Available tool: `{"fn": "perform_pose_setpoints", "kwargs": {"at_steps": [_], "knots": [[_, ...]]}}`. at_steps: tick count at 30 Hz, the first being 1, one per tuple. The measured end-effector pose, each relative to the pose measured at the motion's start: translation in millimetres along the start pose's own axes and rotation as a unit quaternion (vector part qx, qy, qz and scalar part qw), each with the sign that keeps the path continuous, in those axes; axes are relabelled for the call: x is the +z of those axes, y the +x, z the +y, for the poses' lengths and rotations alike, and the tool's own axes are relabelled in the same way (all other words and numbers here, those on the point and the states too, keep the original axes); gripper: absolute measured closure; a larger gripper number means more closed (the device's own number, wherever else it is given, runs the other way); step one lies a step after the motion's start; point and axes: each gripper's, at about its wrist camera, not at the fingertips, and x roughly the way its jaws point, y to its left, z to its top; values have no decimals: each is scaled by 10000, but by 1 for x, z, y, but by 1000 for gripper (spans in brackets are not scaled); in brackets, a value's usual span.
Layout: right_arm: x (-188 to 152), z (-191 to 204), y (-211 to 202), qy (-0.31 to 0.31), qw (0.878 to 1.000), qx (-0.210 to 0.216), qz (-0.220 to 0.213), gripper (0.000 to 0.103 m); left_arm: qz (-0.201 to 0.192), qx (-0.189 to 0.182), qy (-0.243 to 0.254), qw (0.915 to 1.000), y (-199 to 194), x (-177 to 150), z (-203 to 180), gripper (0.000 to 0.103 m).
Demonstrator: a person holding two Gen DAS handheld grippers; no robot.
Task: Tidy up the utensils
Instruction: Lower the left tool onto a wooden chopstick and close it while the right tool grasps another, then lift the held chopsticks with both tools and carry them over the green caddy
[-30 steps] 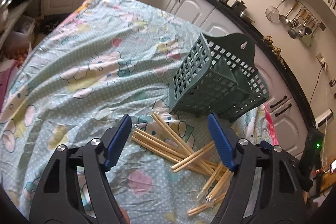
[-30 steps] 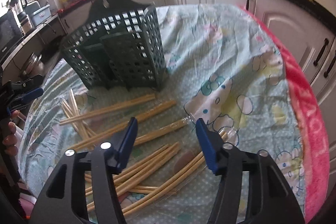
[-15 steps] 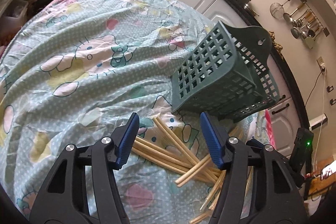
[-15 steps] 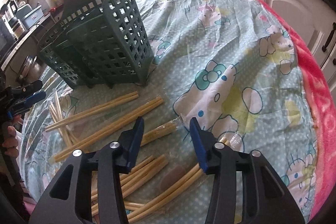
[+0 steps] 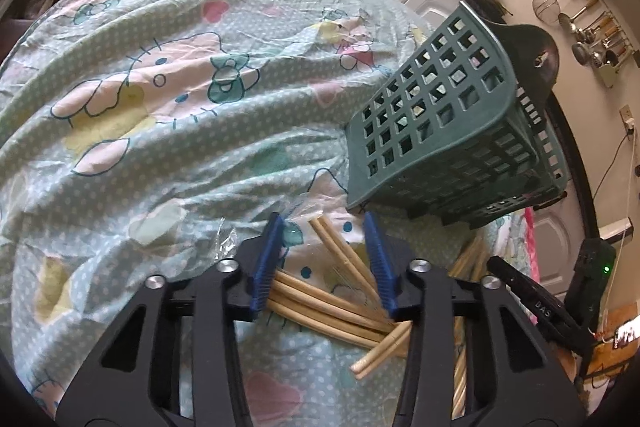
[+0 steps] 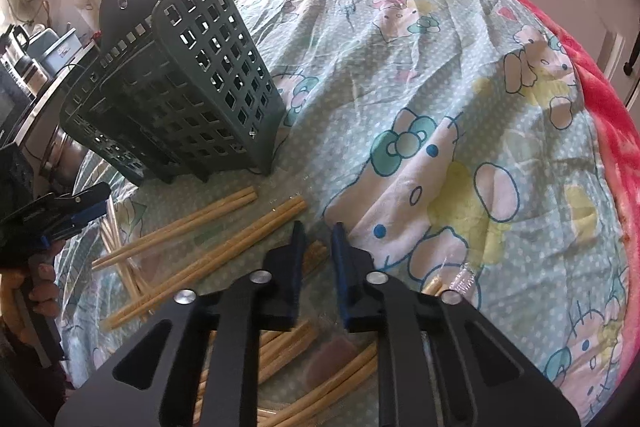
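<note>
Bamboo chopsticks (image 6: 224, 243), pale tan and slender, many in clear plastic sleeves, lie scattered on the light green cartoon-print cloth (image 6: 440, 99) in front of the dark green plastic lattice utensil basket (image 6: 188, 99). We see the basket standing upright on the cloth, its hanging tab rising at the back. Just before the basket's foot, two pairs lie side by side with their long axes slanting away from it, their upper ends pointing toward its base. More pairs lie crossed over one another nearer to us.

Our right gripper (image 6: 318, 247) has just been closing; its blue pads stand narrowly apart over a sleeved pair (image 6: 314, 259), whose end shows in the gap. We cannot tell whether the pads press on it.

Our left gripper (image 5: 326, 259) has also just been closing. Its blue pads straddle a crossed bundle of chopsticks (image 5: 340, 307) close to the basket's near corner, one pair (image 5: 340, 247) pointing up toward that corner. The left pad rests against the sticks; the right pad stands clear of that pair.
</note>
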Motion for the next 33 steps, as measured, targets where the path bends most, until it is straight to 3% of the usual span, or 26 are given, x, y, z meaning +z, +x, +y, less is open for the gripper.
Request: {"fn": "perform_pose_setpoints", "kwargs": {"at_steps": [11, 24, 33], "knots": [[7, 10, -14, -93, 9996, 201, -169, 96, -69, -35, 17, 10000, 1, 6, 2, 94], [14, 59, -67, -688, 9930, 619, -729, 97, -922, -92, 323, 9952, -61, 14, -5, 98], [16, 105, -105, -1263, 9821, 901, -1066, 97, -1302, -399, 717, 9881, -102, 12, -36, 100]]}}
